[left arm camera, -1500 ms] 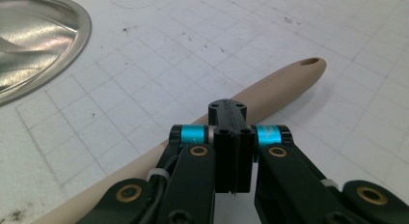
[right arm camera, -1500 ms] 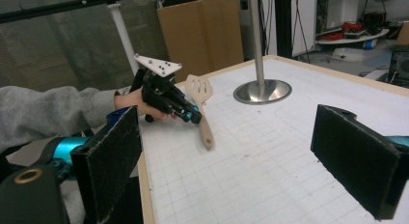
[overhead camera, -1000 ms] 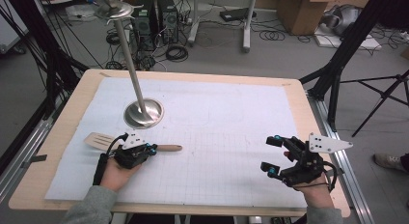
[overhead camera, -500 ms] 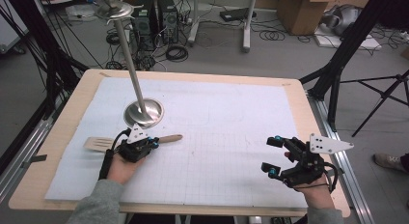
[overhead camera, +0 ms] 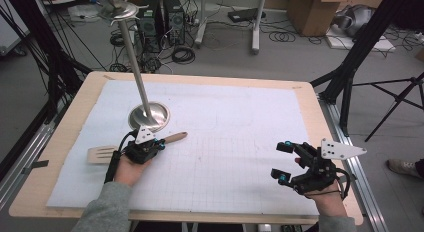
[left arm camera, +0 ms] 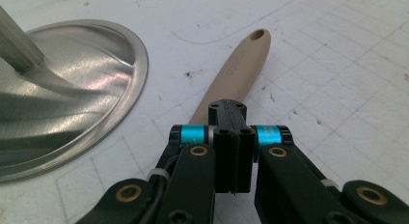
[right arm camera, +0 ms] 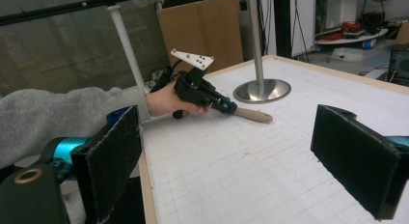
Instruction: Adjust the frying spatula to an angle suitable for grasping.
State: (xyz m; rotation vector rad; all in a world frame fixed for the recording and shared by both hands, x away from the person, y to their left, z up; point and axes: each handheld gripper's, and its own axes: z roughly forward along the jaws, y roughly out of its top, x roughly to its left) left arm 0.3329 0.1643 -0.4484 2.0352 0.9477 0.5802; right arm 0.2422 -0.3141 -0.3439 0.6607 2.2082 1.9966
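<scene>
My left claw (overhead camera: 159, 142) is clamped tight on the wooden spatula (overhead camera: 102, 153) partway along its handle, w/ the slotted blade out to the left on the white mat (overhead camera: 240, 142) and the handle tip just beside the steel stand base (overhead camera: 149, 115) — near it, not touching. My right claw (overhead camera: 284, 162) sits well apart at the mat's near right corner — jaws spread wide, nothing btwn them.
</scene>
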